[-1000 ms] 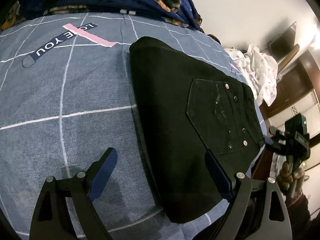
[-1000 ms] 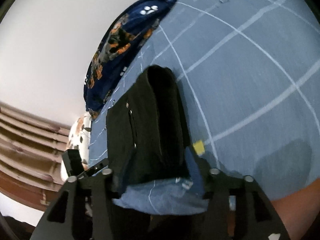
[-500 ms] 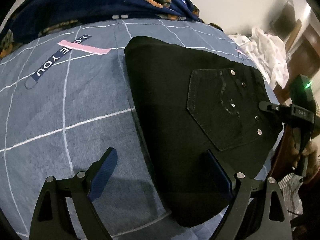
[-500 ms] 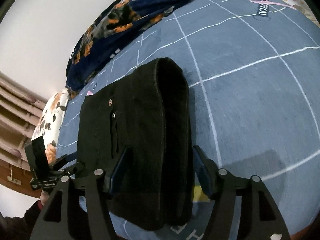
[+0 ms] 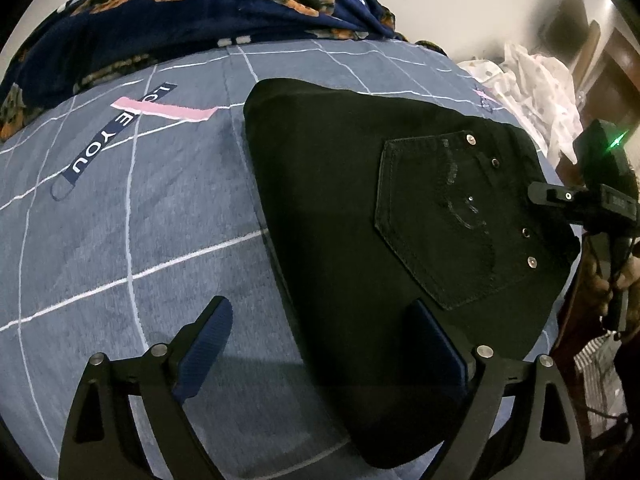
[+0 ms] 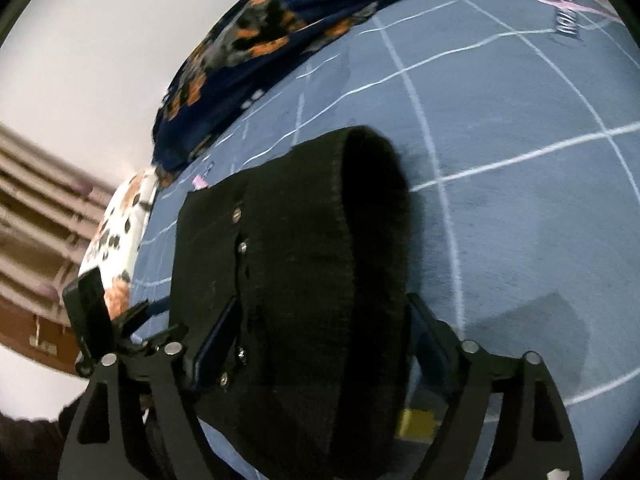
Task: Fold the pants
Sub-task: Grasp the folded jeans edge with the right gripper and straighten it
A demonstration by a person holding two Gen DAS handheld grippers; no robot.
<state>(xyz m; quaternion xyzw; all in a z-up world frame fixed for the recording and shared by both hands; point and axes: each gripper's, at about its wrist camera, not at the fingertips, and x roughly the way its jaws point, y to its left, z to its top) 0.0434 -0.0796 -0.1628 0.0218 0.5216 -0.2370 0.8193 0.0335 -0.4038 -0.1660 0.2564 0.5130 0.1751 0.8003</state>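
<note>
**Pants folded on bed; both grippers releasing**

Bedsheet, grey-blue with a white grid, serves as the work surface; I keep the garment on it because it is flat and roomy. A dark floral blanket lies bunched along the far edge, out of the way.

Black pants lie on the sheet as a compact folded stack, back pocket uppermost. I judge the folding essentially complete.

Right gripper straddles the near end of the stack, pointing steeply down. Its jaws are opening, with the fabric between them but no pad visibly pressing.

Left gripper also angles down over the stack's near corner. Its jaws are opening too, already wide: one finger over bare sheet, the other over the cloth, gripping nothing.
</note>
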